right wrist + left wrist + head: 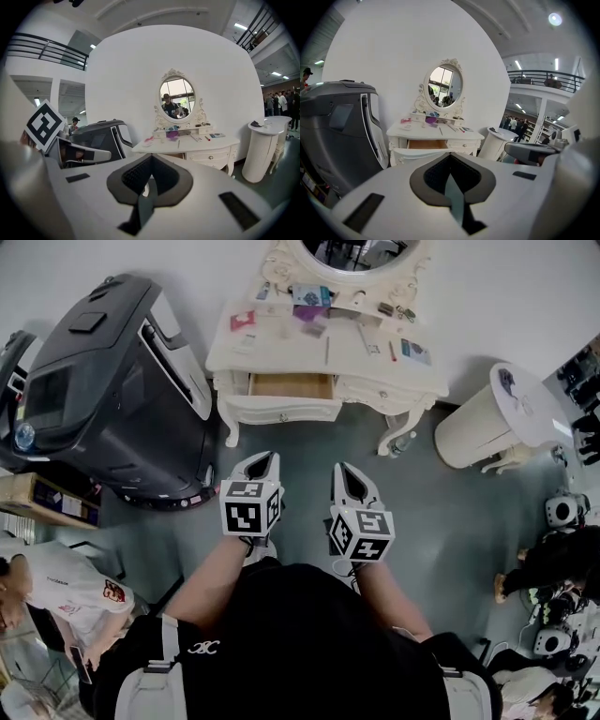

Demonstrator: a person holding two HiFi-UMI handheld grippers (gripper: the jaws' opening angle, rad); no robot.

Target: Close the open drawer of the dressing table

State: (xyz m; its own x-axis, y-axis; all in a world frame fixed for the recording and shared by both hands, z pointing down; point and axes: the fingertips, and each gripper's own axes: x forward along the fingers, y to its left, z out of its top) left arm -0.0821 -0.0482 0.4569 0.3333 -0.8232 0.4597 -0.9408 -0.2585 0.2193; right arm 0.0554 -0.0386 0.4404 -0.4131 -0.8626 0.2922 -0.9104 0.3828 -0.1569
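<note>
The white dressing table [375, 367] stands against the wall ahead, under an oval mirror [356, 251]. Its left drawer [291, 385] is pulled out, the wooden inside showing behind the white front panel [281, 412]. Both grippers hang side by side over the grey floor, well short of the table. My left gripper [261, 461] is shut with nothing in it and points at the drawer. My right gripper [345, 471] is shut and holds nothing. The left gripper view shows the open drawer [427, 144] just above the jaw tips [450, 154]. In the right gripper view the gripper [151, 156] hides most of the drawer.
A big dark grey machine [122, 381] stands left of the table. A white round stand [497, 418] is at the right. Small items litter the tabletop [309, 329]. A person [56, 587] stands at lower left; more people and equipment [562, 568] are along the right edge.
</note>
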